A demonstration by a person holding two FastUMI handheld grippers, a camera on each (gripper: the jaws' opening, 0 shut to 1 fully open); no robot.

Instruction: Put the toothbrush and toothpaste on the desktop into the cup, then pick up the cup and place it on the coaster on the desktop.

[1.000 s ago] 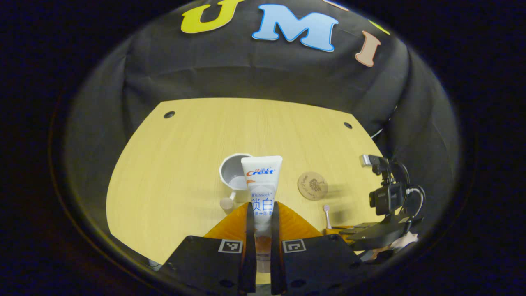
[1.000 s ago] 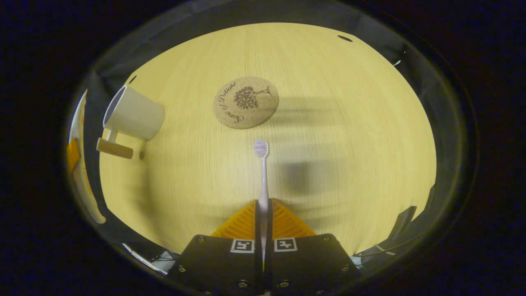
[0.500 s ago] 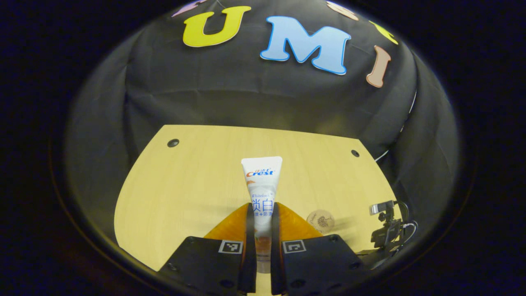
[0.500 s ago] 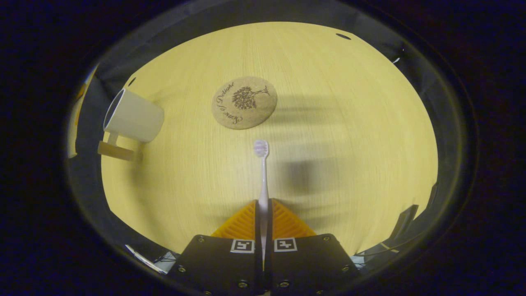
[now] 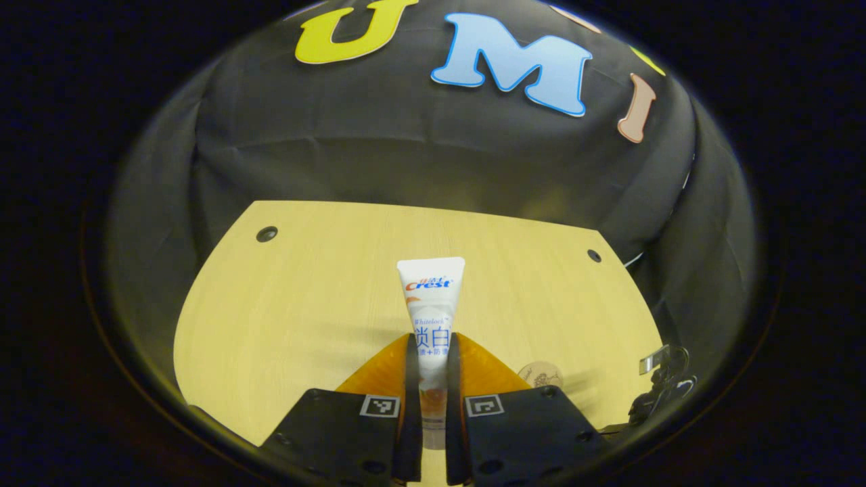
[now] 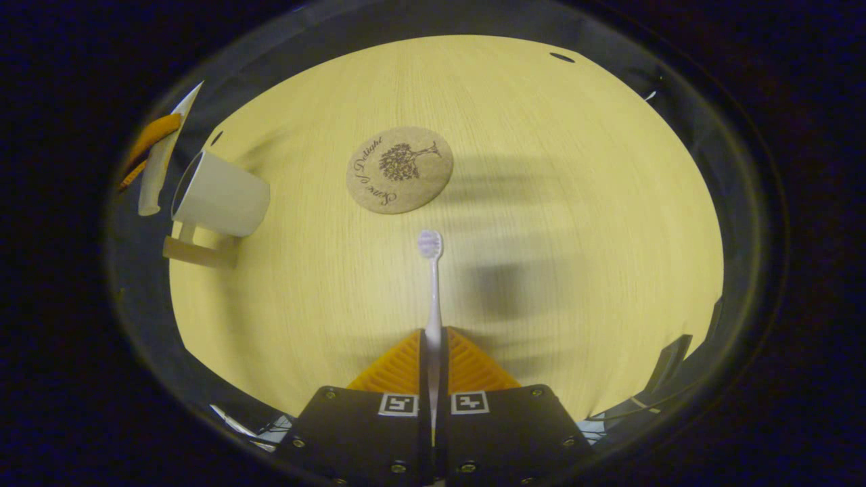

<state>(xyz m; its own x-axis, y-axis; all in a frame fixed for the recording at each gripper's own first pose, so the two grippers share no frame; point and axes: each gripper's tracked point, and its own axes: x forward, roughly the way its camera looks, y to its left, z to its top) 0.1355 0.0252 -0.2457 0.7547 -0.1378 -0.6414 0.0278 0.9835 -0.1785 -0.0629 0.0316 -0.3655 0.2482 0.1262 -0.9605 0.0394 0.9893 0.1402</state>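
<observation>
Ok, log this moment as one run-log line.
left gripper: shut on toothpaste | right gripper: shut on toothbrush | cup: empty | coaster: bare

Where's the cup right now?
In the right gripper view, the cup stands on the desktop at far left, left of the coaster.

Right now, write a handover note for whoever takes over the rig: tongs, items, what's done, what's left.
Left tongs: shut on the toothpaste, tube held above the desktop.
Right tongs: shut on the toothbrush, bristle end forward, over the desktop.
Cup: upright on the desktop, left of the coaster in the right gripper view; nothing visible in it. Coaster bare.
Done: both items picked up.
Left: drop toothpaste and toothbrush into the cup, then set the cup on the coaster.
</observation>
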